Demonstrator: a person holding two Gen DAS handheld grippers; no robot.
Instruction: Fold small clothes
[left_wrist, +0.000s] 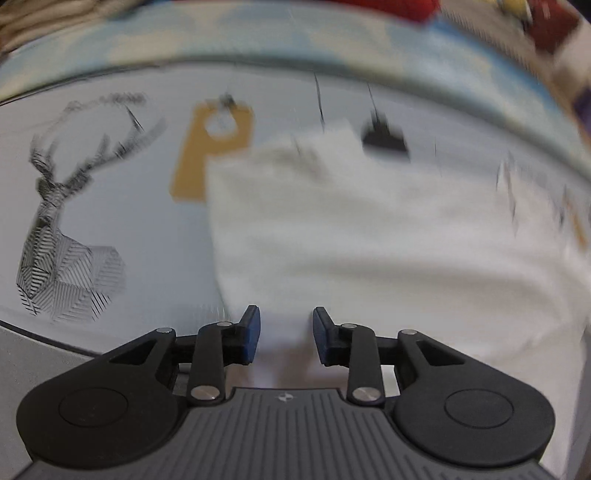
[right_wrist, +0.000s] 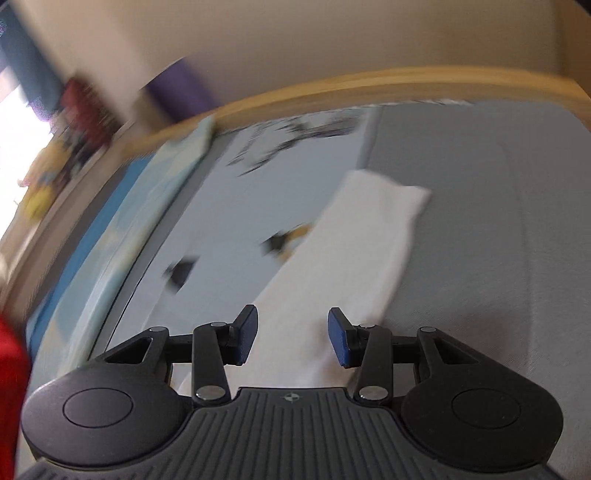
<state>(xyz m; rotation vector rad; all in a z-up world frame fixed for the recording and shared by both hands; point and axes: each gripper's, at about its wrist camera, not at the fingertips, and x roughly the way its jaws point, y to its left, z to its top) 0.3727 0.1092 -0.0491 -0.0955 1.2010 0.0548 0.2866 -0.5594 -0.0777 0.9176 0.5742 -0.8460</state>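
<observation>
1. The white garment (left_wrist: 369, 236) lies on a grey mat with a printed deer (left_wrist: 62, 229), and both grippers sit right at its near edge. From the left gripper (left_wrist: 286, 334) the cloth spreads ahead and off to the right; from the right gripper (right_wrist: 291, 336) it runs as a long strip ahead, tilting up toward the right (right_wrist: 354, 251)

2. Long axis: in the right wrist view the strip points pretty much straight away from the jaws, so that gripper is lined up with the length. Can't honestly say which one is nearer, both have fabric showing in the gap

3. Jaws: both are partly open with nothing pinched, the right a bit wider than the left. Whether the pads touch the cloth, can't tell

4. Looks: plain white, soft, seems already folded into a narrower band, far end squared off. Everything is motion-blurred

5. A tan cardboard tag (left_wrist: 210, 147) and a black tag (left_wrist: 384, 138) on strings lie at its far side, the tan one partly tucked under the cloth. My guess is they could snag during the next fold
</observation>
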